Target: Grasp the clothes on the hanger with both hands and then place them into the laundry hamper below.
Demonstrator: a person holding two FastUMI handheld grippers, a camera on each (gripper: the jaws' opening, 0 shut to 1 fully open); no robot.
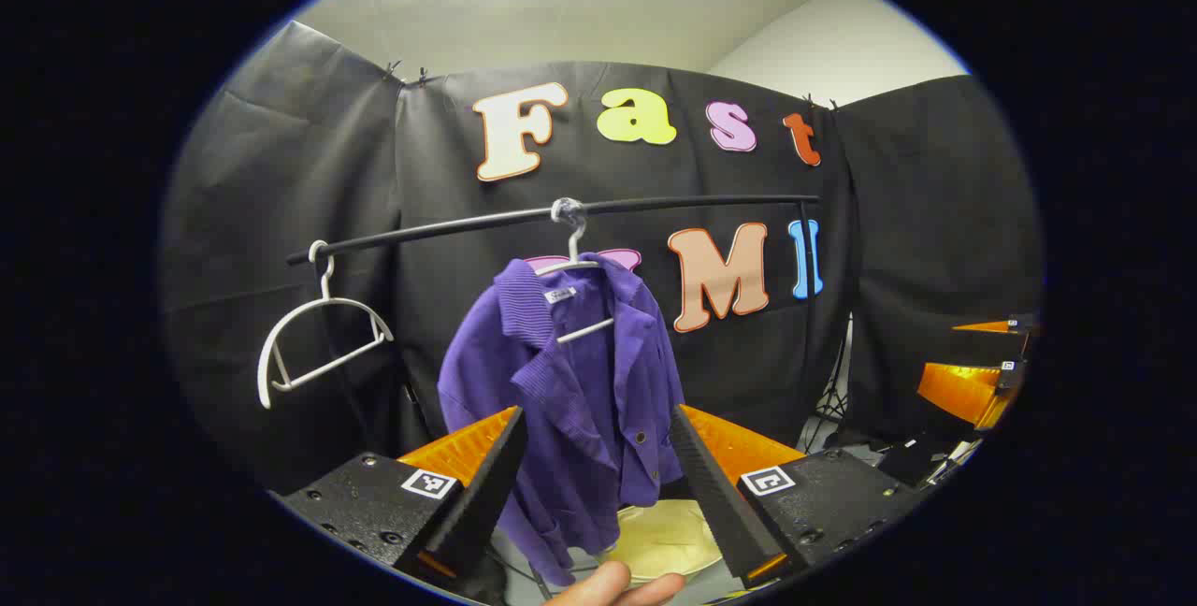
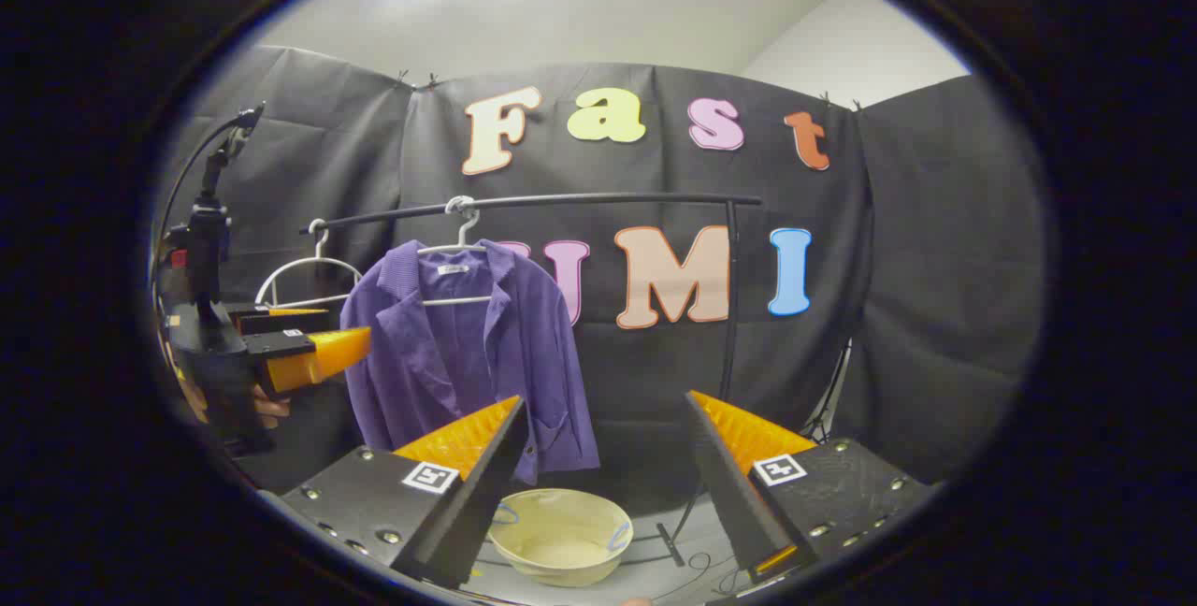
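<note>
Purple jacket (image 1: 580, 382) hangs on a white hanger (image 1: 575, 255) from the black rail (image 1: 561, 213), centre of the left gripper view, collar open and lower hem drooping between that gripper's fingers without touching them. Left gripper (image 1: 598, 484) at bottom centre, fingers spread wide, nothing pinched; a fingertip of the person's hand (image 1: 617, 585) pokes in at the bottom edge. Cream laundry hamper (image 1: 669, 541) sits low centre, partly behind the jacket hem. A second white hanger (image 1: 313, 335), bare, hangs at centre left on the same rail, well apart from the jacket. The other gripper's tips show at the right edge of this view (cropped, blurry). In the right gripper view the jacket (image 2: 468, 353) is left of centre, hamper (image 2: 561, 536) directly below it on the floor, round rim fully visible with two small handles. Right gripper (image 2: 603, 475) at bottom, fingers also spread, holding nothing, jacket hem just behind the left finger. The left gripper (image 2: 309, 344) shows again at the left edge here, held near the jacket's sleeve side, gap between the two unclear. Rail upright (image 2: 729, 307) stands right of centre; cables (image 2: 673, 550) lie on the floor beside the hamper. Open room right of the jacket along the rail.
</note>
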